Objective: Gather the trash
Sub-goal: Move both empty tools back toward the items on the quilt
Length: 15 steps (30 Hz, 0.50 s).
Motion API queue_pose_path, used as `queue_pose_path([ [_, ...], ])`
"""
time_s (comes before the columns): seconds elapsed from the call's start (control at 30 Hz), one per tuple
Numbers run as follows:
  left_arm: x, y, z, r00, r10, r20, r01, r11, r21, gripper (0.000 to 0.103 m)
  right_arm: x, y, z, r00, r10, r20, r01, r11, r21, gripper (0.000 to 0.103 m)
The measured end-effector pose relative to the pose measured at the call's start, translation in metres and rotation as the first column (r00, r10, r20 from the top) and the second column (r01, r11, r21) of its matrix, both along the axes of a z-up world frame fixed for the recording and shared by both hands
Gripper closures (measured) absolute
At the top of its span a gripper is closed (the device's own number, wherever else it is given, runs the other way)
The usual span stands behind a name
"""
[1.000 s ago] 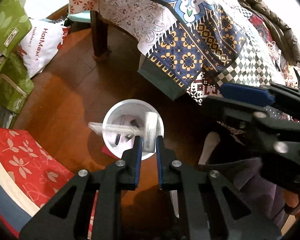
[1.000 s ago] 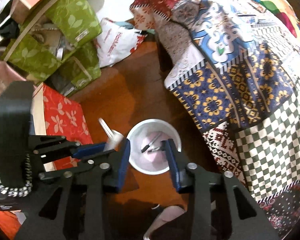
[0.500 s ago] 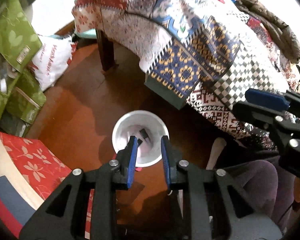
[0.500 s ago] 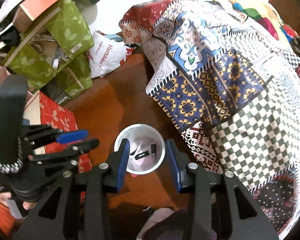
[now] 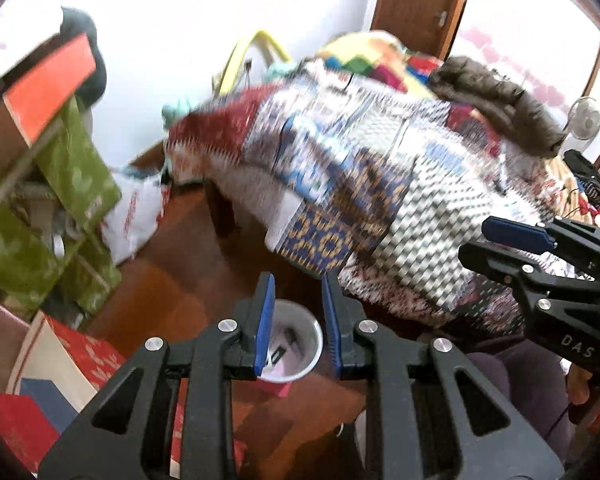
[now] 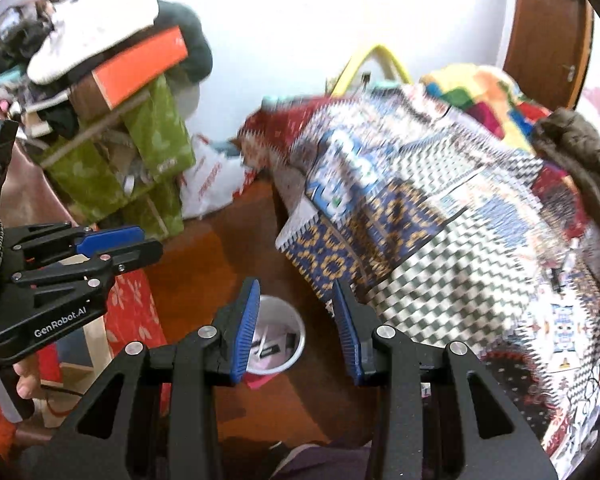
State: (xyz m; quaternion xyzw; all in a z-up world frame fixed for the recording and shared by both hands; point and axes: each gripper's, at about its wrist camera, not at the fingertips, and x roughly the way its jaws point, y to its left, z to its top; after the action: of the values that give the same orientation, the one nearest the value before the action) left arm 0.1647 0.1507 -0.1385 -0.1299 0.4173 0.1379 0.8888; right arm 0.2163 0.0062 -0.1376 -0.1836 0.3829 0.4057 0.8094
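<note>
A white bin [image 5: 314,354] stands on the wooden floor below both grippers, with dark scraps [image 5: 289,336] and pale wrappers inside. My left gripper [image 5: 297,280] hangs high over the bin, jaws a little apart with nothing between them. In the right wrist view the same bin [image 6: 296,324] shows between the blue pads of my right gripper [image 6: 295,284], which is open and empty. Each gripper also appears in the other's view, the right gripper [image 5: 480,242] at the right edge and the left gripper [image 6: 150,240] at the left edge.
A table under a patchwork cloth [image 5: 400,200] fills the right, a brown jacket [image 5: 500,104] on top. Green bags [image 5: 76,168], a white shopping bag [image 5: 134,216] and an orange box [image 5: 48,84] pile up at left. A red floral box [image 6: 134,312] lies beside the bin.
The clear wrapper the left gripper held over the bin is gone from its jaws, which have parted. Both grippers have risen away from the bin and tilted up toward the table and wall.
</note>
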Motion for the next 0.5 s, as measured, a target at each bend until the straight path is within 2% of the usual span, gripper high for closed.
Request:
queue_pose_path([
  [0.2,0.0,-0.037,0.053,0.991,-0.043,0.125,0.036,0.998,0.055,0.075,-0.004,-0.044,0.047,0.993,-0.064,0.098,0.054,0.994,0.099,0.069],
  [0.37,0.012,-0.071,0.086,0.973,-0.097,0.211,0.079,0.993,0.091,0.061,0.004,-0.088,0.081,0.978,-0.14,0.152,0.113,0.978,0.174,0.068],
  [0.5,0.034,-0.097,0.101,0.96,-0.148,0.24,0.127,0.987,0.101,0.056,0.014,-0.122,0.098,0.96,-0.211,0.185,0.17,0.962,0.212,0.064],
])
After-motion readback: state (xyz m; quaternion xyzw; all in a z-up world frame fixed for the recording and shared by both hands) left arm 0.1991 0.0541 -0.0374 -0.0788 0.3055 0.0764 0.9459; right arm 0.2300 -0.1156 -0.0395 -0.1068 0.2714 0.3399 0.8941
